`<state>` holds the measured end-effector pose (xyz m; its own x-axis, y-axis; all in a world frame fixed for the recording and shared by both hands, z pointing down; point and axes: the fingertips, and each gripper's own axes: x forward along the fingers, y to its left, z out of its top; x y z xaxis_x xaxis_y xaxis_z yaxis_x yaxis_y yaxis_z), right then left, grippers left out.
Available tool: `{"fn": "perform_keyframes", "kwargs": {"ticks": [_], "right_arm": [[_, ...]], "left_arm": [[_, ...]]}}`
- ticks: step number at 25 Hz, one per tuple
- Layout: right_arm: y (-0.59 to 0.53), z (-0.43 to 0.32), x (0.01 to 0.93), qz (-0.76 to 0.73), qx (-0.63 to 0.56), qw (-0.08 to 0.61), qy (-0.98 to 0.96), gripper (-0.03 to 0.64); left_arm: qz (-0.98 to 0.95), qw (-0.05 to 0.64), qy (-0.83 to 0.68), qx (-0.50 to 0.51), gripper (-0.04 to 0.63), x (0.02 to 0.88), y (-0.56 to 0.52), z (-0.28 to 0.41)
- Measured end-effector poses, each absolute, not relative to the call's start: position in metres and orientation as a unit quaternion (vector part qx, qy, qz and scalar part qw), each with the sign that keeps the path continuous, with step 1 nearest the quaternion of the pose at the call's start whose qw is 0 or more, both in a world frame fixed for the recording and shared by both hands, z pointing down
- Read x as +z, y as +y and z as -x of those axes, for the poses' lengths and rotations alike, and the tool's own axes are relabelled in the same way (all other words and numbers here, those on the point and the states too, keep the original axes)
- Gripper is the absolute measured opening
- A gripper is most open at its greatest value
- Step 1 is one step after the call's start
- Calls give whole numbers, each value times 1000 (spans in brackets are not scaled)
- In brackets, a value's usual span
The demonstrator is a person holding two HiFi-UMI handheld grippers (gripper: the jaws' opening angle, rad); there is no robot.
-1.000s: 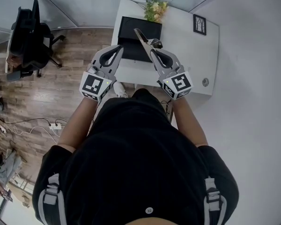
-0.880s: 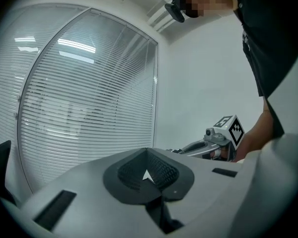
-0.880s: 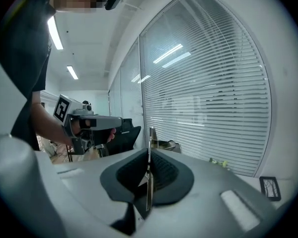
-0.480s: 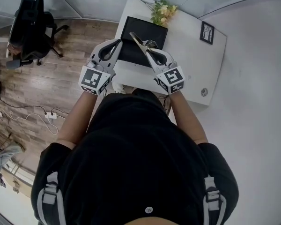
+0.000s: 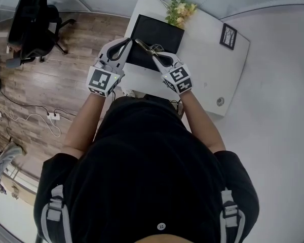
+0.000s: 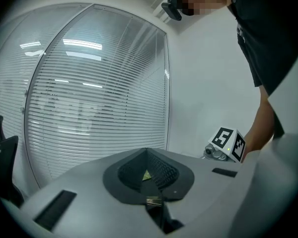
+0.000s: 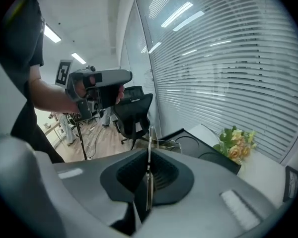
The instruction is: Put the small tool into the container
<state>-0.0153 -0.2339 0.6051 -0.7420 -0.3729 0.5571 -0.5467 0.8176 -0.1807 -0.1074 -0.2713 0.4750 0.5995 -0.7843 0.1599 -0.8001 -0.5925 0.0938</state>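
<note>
1. Gripping the small tool [image 7: 149, 133], the right gripper [image 7: 148, 152] is clamping its jaws tight on the thin metal piece, which is standing edge-on between them with its tip sticking out beyond.
2. In the head view, that tip is pointing toward the upper left and showing against the left half of the black container [image 5: 159, 32], which is sitting on the white table [image 5: 207, 65] at upper centre.
3. The left gripper [image 6: 147, 151] is hovering at the container's left edge, its jaws pressed together on nothing.
4. The step in hand is looking like the carry: the tool is held above the container, not yet inside.
5. The next move is probably calling for lowering the tip into the container, then parting the right jaws.
</note>
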Motion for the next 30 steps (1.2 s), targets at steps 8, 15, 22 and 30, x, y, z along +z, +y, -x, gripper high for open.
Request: {"fn": "perform_keyframes", "kwargs": {"ticks": [8, 15, 22, 30], "right_arm": [[-229, 22, 641, -223, 193, 303, -906, 25], [-223, 26, 669, -209, 212, 339, -892, 25], [-219, 32, 696, -195, 231, 382, -873, 25], [-209, 40, 716, -170, 234, 417, -862, 26]], "left_arm": [[-896, 70, -435, 59, 8, 488, -273, 105], [-899, 80, -428, 56, 8, 502, -271, 102], [-901, 88, -421, 57, 8, 513, -268, 101], [-903, 100, -414, 59, 8, 517, -264, 101]]}}
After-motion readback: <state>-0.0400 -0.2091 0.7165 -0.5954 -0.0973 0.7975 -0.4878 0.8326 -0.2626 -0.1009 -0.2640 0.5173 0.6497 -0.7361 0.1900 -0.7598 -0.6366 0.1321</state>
